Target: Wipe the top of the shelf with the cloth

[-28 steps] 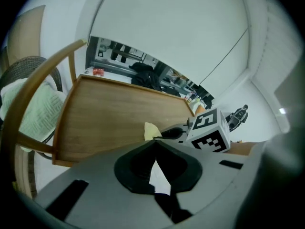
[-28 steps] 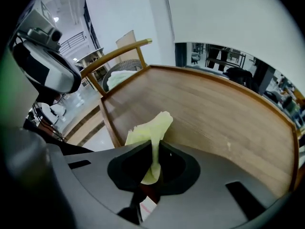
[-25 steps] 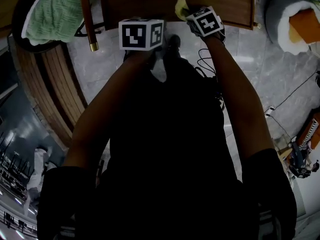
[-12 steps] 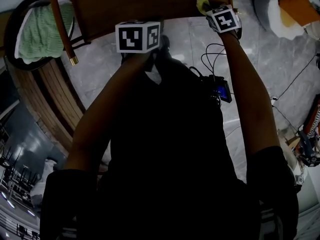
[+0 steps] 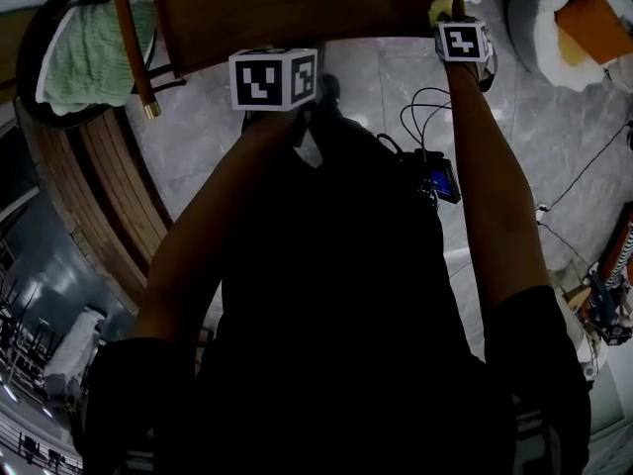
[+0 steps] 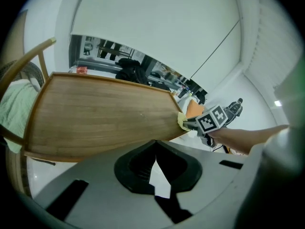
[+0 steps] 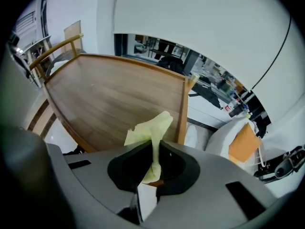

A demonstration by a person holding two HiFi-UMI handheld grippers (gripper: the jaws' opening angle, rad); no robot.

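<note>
The wooden shelf top [image 5: 297, 8] runs across the top of the head view. A pale yellow cloth [image 5: 441, 8] lies at its near right corner, pinched by my right gripper, whose marker cube [image 5: 463, 41] sits just below it. In the right gripper view the cloth [image 7: 151, 128] stands up from the shut jaws of the right gripper [image 7: 155, 149] over the shelf top [image 7: 109, 104]. My left gripper [image 6: 156, 151] is shut on nothing, held just off the shelf's near edge [image 6: 105, 118]. It sees the cloth [image 6: 182, 120] at the right end.
A green towel [image 5: 94, 47] lies on a round chair at the left, with a wooden rail [image 5: 134, 47] beside the shelf. A white cushion with an orange pillow [image 5: 584, 18] sits at the right. Cables [image 5: 425, 117] trail on the marble floor.
My right gripper has slid the cloth to the right along the shelf's near edge, from the middle to the right corner. The left gripper has stayed roughly where it was.
</note>
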